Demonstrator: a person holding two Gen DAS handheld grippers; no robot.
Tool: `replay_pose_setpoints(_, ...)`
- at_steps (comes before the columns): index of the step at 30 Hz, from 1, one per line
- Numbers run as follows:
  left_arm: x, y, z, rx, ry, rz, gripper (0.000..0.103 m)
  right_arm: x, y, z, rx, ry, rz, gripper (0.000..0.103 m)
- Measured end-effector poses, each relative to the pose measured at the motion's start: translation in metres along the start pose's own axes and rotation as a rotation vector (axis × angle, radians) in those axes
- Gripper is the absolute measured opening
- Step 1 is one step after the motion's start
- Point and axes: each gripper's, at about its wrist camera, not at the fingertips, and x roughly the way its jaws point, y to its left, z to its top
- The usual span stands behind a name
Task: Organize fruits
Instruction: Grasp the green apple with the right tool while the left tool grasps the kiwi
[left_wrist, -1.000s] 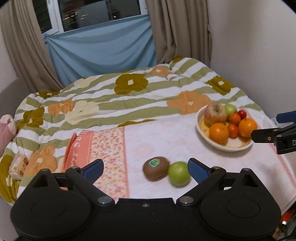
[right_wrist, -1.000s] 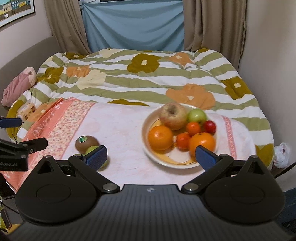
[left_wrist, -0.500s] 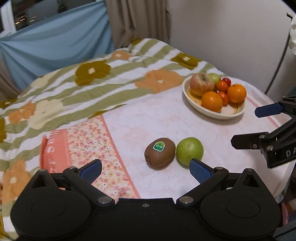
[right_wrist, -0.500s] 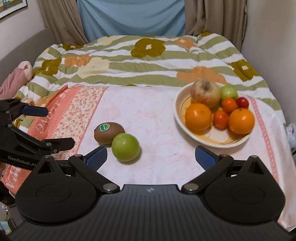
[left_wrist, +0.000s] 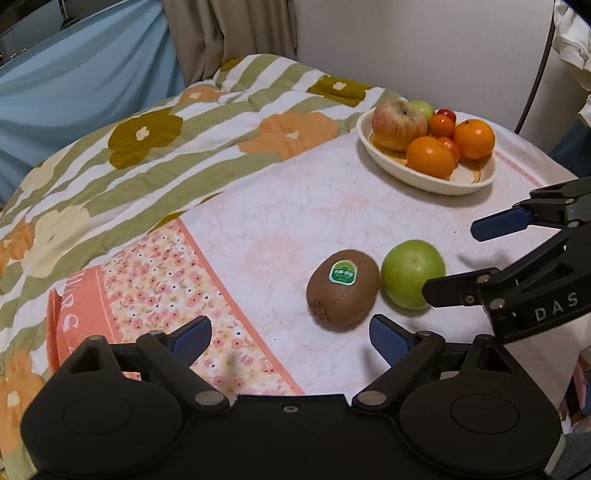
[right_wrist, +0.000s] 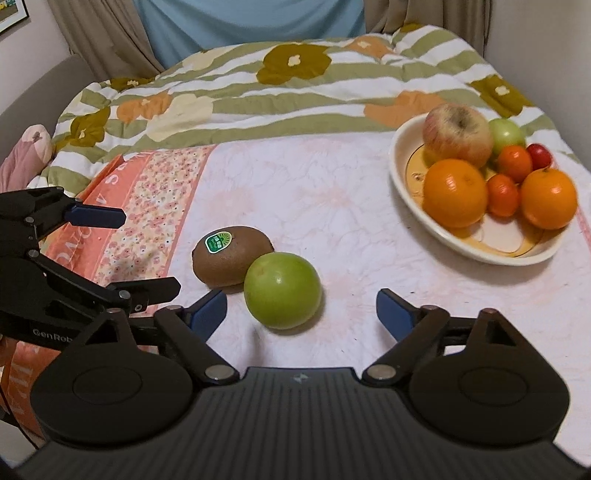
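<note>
We've got both tools spread w/ nothing between: left tool (left_wrist: 290, 338), jaws just narrowing, near the kiwi (left_wrist: 343, 287); right tool (right_wrist: 301, 310) over the green apple (right_wrist: 282, 301). Both fruits touch on the bed; straddle each squarely, pinch gently, lift to the bowl (right_wrist: 400, 184) far right.

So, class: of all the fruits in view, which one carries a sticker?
The brown kiwi on the cloth, touching the loose green apple. It has a green label; no other fruit shows one.
</note>
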Motion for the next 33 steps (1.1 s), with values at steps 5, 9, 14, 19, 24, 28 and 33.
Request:
replay_pose_setpoints(5, 0.008, 0.006, -0.001, -0.007, 0.007, -0.030, 0.094, 0.019, -0.001, 0.005, 0.027, 0.029, 0.029, 0.085)
replay_pose_setpoints(9, 0.012, 0.004, -0.001, 0.015, 0.012, -0.040, 0.094, 0.027, 0.002, 0.007, 0.033, 0.048, 0.046, 0.076)
replay_pose_setpoints(14, 0.016, -0.002, 0.001, 0.040, 0.009, -0.052, 0.094, 0.029, 0.005, 0.008, 0.016, 0.045, 0.049, 0.069)
replay_pose_setpoints(19, 0.019, -0.009, 0.007, 0.084, -0.006, -0.065, 0.094, 0.025, 0.002, 0.006, 0.014, 0.038, 0.033, 0.069)
replay_pose_setpoints(24, 0.026, -0.018, 0.015, 0.135, -0.018, -0.075, 0.091, 0.022, -0.003, 0.009, 0.018, 0.032, 0.015, 0.069)
replay_pose_setpoints(28, 0.035, -0.024, 0.018, 0.156, -0.007, -0.090, 0.085, 0.019, -0.009, 0.009, 0.027, 0.027, 0.007, 0.069)
replay_pose_setpoints(33, 0.042, -0.031, 0.020, 0.176, 0.005, -0.100, 0.080, 0.017, -0.011, 0.008, 0.032, 0.023, 0.000, 0.069)
